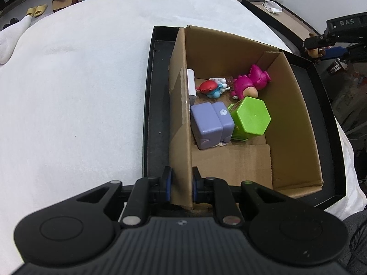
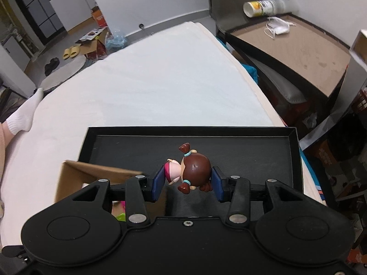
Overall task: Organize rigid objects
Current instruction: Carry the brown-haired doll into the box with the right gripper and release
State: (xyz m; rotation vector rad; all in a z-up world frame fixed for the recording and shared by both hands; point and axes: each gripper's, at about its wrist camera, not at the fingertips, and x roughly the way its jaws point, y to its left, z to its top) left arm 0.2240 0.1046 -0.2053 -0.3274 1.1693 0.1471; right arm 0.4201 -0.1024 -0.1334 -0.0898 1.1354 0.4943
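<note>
Left wrist view: left tongs are clamped on the near-left wall of the brown cardboard box, one pad on each side of the wall. Box sits in the shallow black tray, which lies on the white-covered bed. Inside the box: lilac rounded block toy against the gripped wall, green hexagonal plastic container touching it on the far side from that wall, magenta dinosaur-suit figurine and red-and-blue small figurine at the box's far end. Floor of the box at the near end is bare.

Right wrist view: right tongs grip a brown-haired pigtailed doll figurine in a pink outfit held sideways, clear above the tray's bare part, beside the box. Head is against the right pad, body against the left.

Judgement: the step is carrying the doll into the box. Keep the left clamp steady so the box doesn't slide or tip. Bring the doll over the rim, aim for the bare near end, lower before letting go; the round head could slip in the pads.

Writing: only "DAS" on the dark rig past the box's far-right corner. The label on the tipped white-and-yellow cup is unreadable.
</note>
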